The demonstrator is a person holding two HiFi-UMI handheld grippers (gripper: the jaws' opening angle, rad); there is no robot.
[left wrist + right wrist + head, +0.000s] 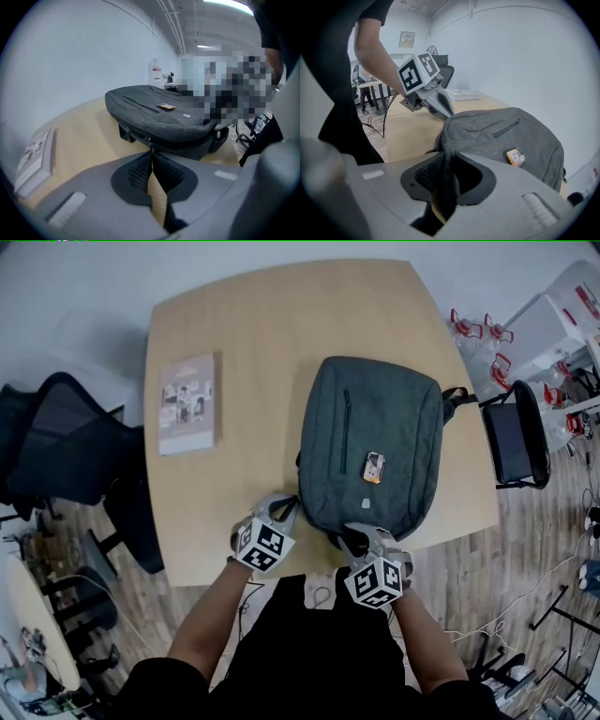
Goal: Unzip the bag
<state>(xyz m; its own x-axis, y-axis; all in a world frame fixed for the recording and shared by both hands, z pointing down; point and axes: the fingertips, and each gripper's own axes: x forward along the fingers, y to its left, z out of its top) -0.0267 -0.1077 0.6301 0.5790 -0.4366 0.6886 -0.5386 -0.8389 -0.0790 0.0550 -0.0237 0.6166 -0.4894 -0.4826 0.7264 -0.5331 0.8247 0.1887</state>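
Observation:
A grey bag (370,427) lies flat on the wooden table (253,324), with a small orange tag (374,466) on its top. My left gripper (286,512) is at the bag's near left corner. In the left gripper view, the left gripper (151,153) is shut on the thin metal zipper pull (150,144) at the side of the bag (154,117). My right gripper (356,538) sits at the bag's near edge. In the right gripper view, the right gripper (449,159) pinches a fold of the grey fabric (451,140) between its pads.
A booklet (188,404) lies on the table to the left of the bag. A black office chair (66,442) stands at the left of the table, another black chair (516,437) at the right. Water bottles (478,334) stand beyond it. The table's near edge runs just below both grippers.

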